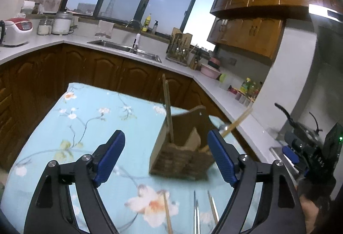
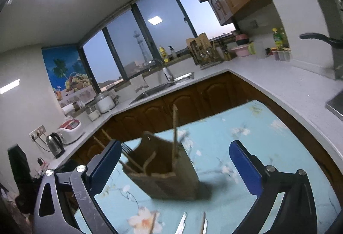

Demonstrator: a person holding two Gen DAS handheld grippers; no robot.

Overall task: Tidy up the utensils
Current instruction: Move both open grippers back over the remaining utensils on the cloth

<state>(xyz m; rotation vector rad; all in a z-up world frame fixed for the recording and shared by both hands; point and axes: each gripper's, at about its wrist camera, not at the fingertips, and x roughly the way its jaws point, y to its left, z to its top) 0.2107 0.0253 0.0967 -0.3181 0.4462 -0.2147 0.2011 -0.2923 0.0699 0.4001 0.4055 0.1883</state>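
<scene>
A brown wooden utensil holder stands on the blue floral tablecloth, with chopsticks standing in it. It also shows in the right wrist view, where a fork leans out at its left. Loose utensils and a chopstick lie on the cloth near me; they also show in the right wrist view. My left gripper is open and empty above the cloth before the holder. My right gripper is open and empty, facing the holder; it also shows in the left wrist view.
A white L-shaped counter with wooden cabinets runs behind the table. It carries a sink, a rice cooker, a utensil rack, bowls and bottles. A kettle stands at the left.
</scene>
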